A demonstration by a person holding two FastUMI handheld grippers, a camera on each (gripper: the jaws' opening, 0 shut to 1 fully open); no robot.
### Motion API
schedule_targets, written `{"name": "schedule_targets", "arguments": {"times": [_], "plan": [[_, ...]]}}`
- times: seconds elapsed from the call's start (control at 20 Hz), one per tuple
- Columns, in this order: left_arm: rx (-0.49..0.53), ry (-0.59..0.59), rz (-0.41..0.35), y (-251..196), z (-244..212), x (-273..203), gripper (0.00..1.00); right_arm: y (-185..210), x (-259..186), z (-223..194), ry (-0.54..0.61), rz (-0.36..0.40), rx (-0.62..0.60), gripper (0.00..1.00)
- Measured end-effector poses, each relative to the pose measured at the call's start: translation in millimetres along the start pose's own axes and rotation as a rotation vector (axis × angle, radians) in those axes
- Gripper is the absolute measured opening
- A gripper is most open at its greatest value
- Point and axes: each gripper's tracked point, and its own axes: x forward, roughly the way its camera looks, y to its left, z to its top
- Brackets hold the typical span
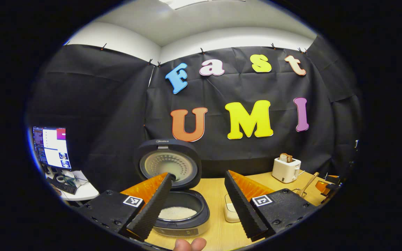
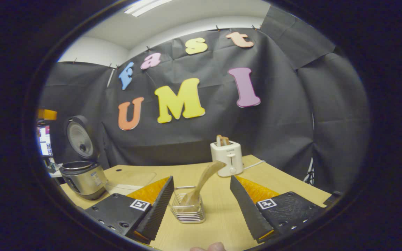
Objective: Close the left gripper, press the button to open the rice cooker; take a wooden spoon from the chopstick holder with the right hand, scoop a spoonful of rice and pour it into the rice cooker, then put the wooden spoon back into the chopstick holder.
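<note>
On the wooden table (image 2: 222,209), the rice cooker (image 1: 180,209) is seen open with rice inside; the wooden spoon (image 2: 201,184) is propped in the chopstick holder (image 2: 188,209). Both the left gripper (image 1: 197,205) and the right gripper (image 2: 201,205) are held spread and empty.

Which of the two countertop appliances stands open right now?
The rice cooker: its round lid is swung upright, baring rice in the pot. The white toaster merely has bread poking from its slot.
</note>
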Motion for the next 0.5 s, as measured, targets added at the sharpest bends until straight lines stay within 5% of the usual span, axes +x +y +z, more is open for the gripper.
{"name": "schedule_targets", "arguments": {"times": [0.5], "plan": [[0.066, 0.075, 0.104, 58.6, 48.7, 110.9, 0.98, 42.8, 4.4, 15.1, -0.063, 0.147, -0.021, 0.95]]}}
